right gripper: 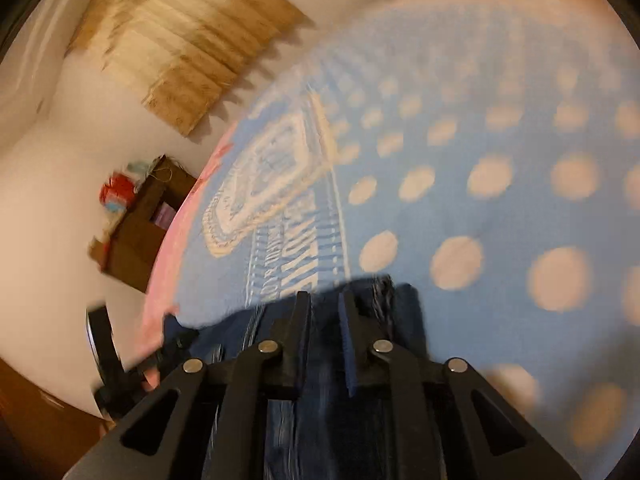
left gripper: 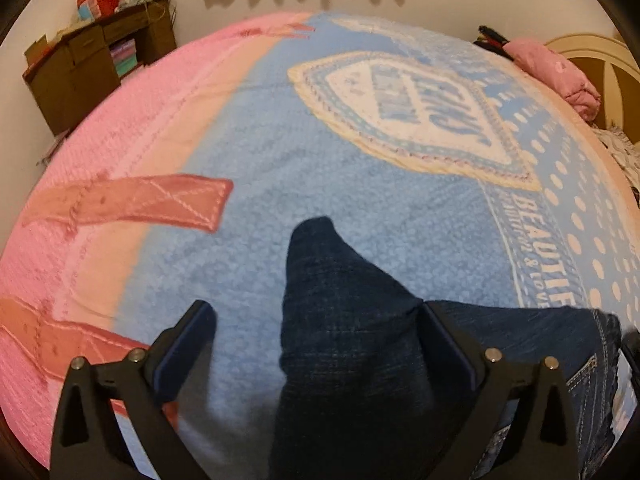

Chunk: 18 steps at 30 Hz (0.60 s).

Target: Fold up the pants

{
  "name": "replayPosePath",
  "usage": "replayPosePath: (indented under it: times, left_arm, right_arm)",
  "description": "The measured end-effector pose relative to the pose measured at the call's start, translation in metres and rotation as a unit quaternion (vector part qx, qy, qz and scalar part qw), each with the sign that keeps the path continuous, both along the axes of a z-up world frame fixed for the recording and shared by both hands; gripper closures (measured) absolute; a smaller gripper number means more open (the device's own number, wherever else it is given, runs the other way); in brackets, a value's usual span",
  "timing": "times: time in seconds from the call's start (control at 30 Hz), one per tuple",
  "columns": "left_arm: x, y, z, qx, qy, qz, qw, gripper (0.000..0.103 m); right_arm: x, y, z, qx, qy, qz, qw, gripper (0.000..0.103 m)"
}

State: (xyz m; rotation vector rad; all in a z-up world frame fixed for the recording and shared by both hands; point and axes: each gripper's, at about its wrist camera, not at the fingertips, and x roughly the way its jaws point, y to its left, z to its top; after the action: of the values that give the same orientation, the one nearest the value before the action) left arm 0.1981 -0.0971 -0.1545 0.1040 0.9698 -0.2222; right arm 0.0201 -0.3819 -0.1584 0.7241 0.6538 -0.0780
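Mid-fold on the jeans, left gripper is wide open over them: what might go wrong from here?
1. The left gripper is open and presses on nothing; the jeans lie loose and bunched between its fingers, so the fold may slump.
2. The right gripper stands narrow over denim, but blur hides whether it grips. A pull could slip off.
3. The blanket is fuzzy; dragging the jeans may rumple it.

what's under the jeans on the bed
The dark jeans lie on a blue, pink and cream printed blanket that covers the bed. Whatever is beneath the blanket, and the print directly under the denim, is hidden.
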Motion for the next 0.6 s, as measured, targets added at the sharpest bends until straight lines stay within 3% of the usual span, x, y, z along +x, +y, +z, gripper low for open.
replayPosePath:
  times: [0.07,0.13,0.23,0.3,0.37,0.43,0.47,0.57,0.6]
  left_arm:
    - [-0.006,0.005,0.011,0.003,-0.019,0.004,0.9998,0.0]
    - [-0.012,0.008,0.019,0.0,-0.036,0.003,0.9993,0.001]
    - [-0.009,0.005,0.014,0.035,-0.032,-0.009,0.9988,0.0]
    - [-0.007,0.014,0.016,0.026,-0.025,0.001,0.9993,0.0]
    - [-0.012,0.028,0.027,0.023,-0.031,0.009,0.9992,0.0]
    - [-0.025,0.049,0.046,0.043,-0.063,0.016,0.997,0.001]
    - [-0.033,0.061,0.055,0.049,-0.078,0.023,0.9954,0.001]
    - [-0.056,0.098,0.068,0.057,-0.093,0.05,0.9928,0.001]
    - [-0.065,0.11,0.068,0.06,-0.09,0.054,0.9927,0.001]
  right_arm:
    - [-0.028,0.025,0.015,-0.039,-0.026,0.068,0.997,0.085]
    - [-0.053,0.042,0.016,-0.075,-0.027,0.097,0.992,0.085]
    - [-0.084,0.055,-0.008,-0.094,0.017,0.111,0.989,0.085]
    - [-0.102,0.049,-0.014,-0.056,-0.002,0.093,0.994,0.085]
    - [-0.109,0.046,-0.017,-0.023,0.025,0.088,0.996,0.085]
    - [-0.115,0.045,-0.017,-0.03,0.066,0.075,0.995,0.085]
    - [-0.122,0.044,-0.014,-0.023,0.064,0.068,0.995,0.085]
    - [-0.153,0.032,-0.006,0.062,-0.036,0.022,0.997,0.085]
    - [-0.156,0.032,-0.008,0.087,-0.051,0.006,0.995,0.085]
